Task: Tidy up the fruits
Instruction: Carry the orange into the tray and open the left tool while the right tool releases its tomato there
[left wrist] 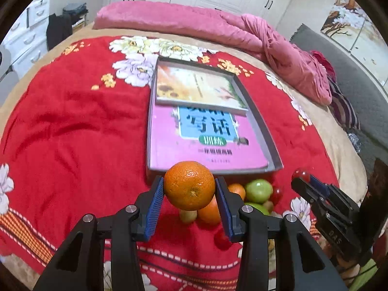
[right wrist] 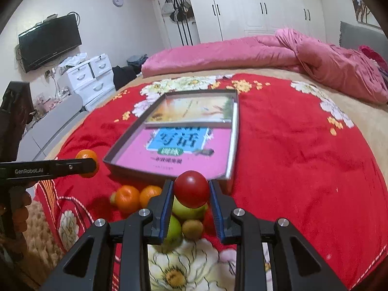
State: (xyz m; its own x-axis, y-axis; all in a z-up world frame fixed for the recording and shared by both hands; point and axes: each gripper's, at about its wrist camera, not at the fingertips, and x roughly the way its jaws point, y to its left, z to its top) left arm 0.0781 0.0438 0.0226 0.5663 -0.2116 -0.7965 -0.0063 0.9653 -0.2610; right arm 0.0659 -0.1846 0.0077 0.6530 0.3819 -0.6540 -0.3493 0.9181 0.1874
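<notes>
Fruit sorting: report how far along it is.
Done: nothing visible; the tray holds only books. In hand: the left hand-held gripper grips an orange; the right hand-held gripper grips a red fruit. Left: the fruit pile on the blanket.

A home bedroom. A wide bed (right wrist: 303, 145) fills most of the view, covered with a red blanket (left wrist: 72, 126) printed with large flowers, and a rumpled pink quilt (right wrist: 242, 51) is heaped along its far side. White built-in wardrobes (right wrist: 262, 4) with dark handles line the back wall. A flat-screen television (right wrist: 49, 41) hangs on the left wall above white drawer units (right wrist: 89, 77), and a round wall clock (right wrist: 117, 1) hangs nearby. Bags hang in an open closet nook (right wrist: 178, 12).
</notes>
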